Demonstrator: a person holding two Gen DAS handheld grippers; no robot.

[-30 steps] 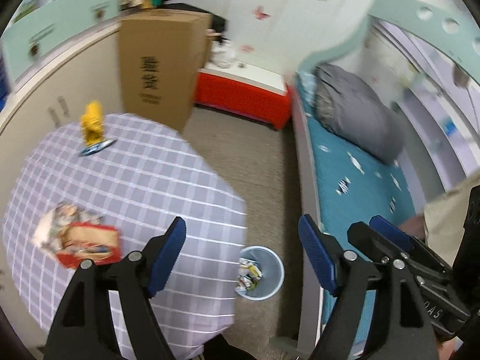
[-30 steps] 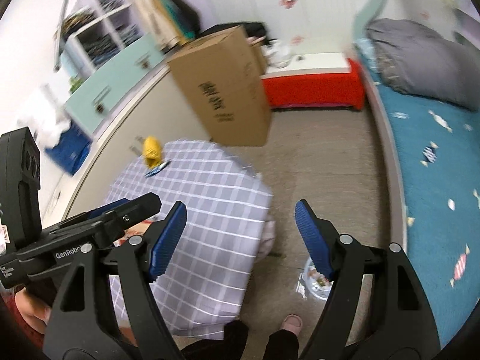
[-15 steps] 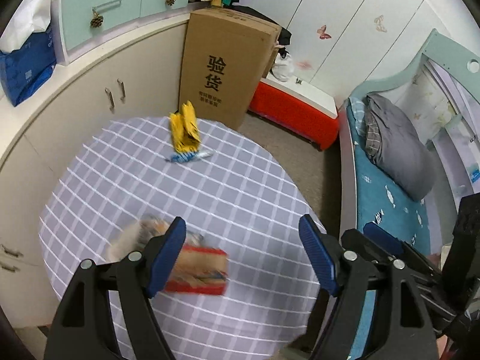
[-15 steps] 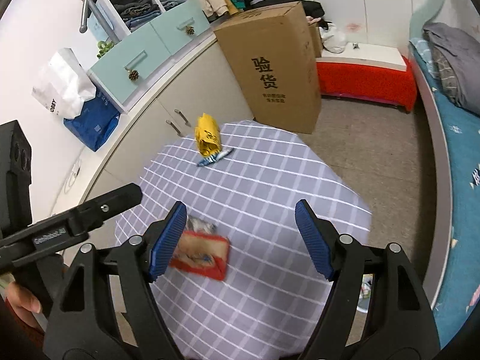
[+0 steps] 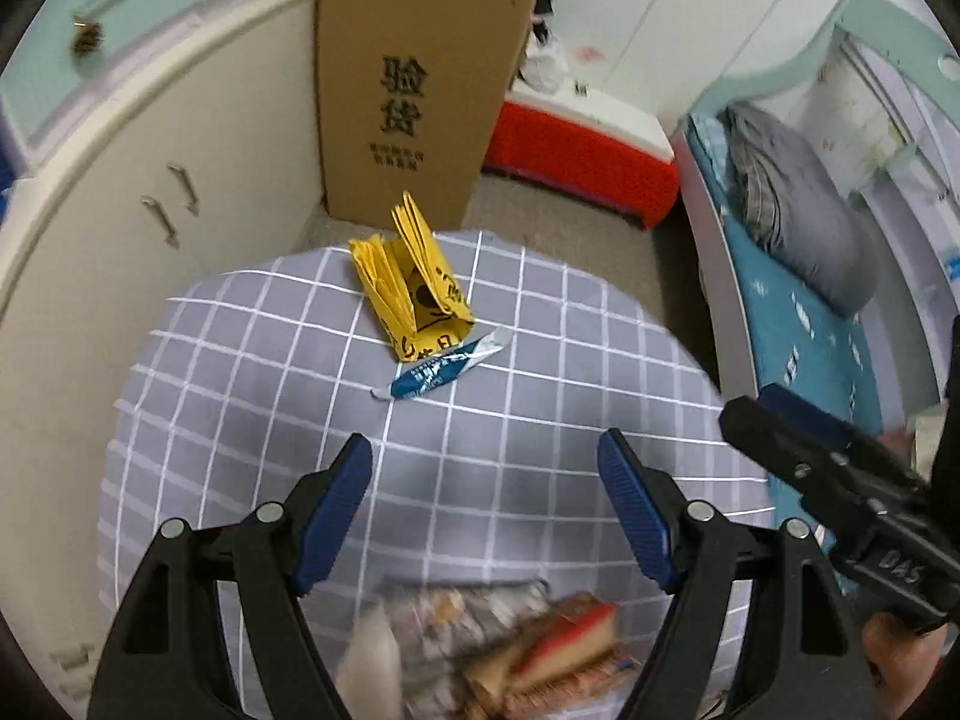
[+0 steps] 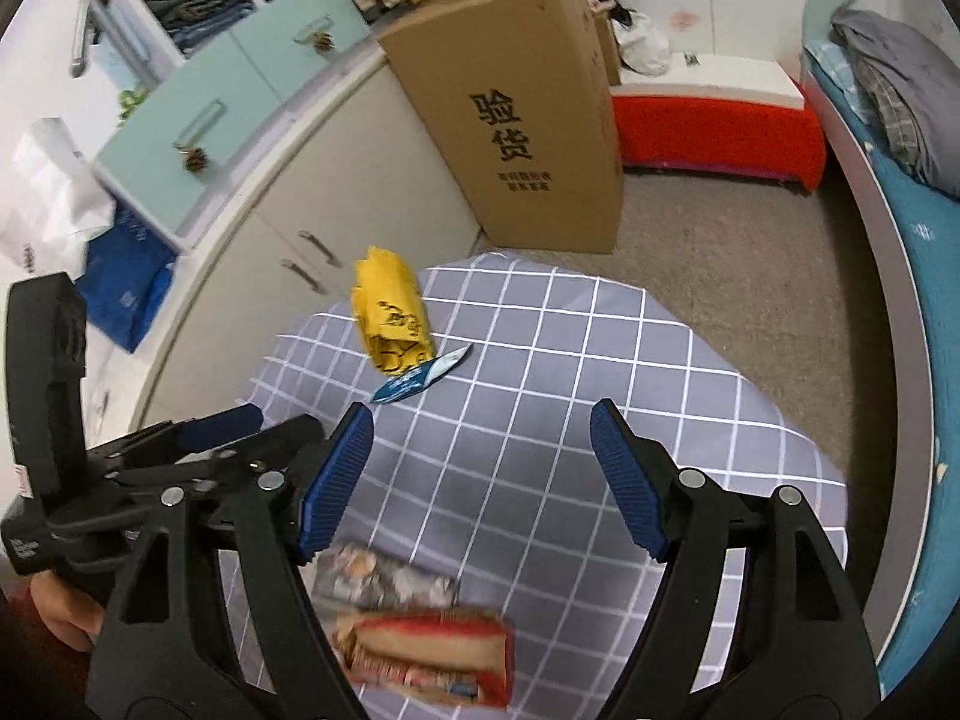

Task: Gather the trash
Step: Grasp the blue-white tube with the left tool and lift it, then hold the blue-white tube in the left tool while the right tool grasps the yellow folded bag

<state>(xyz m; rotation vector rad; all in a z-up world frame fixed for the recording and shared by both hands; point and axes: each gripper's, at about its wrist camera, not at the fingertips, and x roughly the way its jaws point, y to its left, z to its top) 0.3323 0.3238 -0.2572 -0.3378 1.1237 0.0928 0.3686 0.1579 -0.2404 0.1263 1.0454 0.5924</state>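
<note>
right wrist: red snack box [image 6: 429,654] on table [image 6: 540,420], contents unclear.

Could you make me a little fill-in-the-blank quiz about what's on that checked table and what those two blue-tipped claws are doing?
1. The left gripper and right gripper both have their jaws ____, holding nothing.
2. The blue wrapper lies right beside a folded bag coloured ____.
3. Behind the table, a tall ____ box stands on the floor.
4. The red packet lies at the table's ____ edge.

Missing words: open; yellow; cardboard; near
</note>
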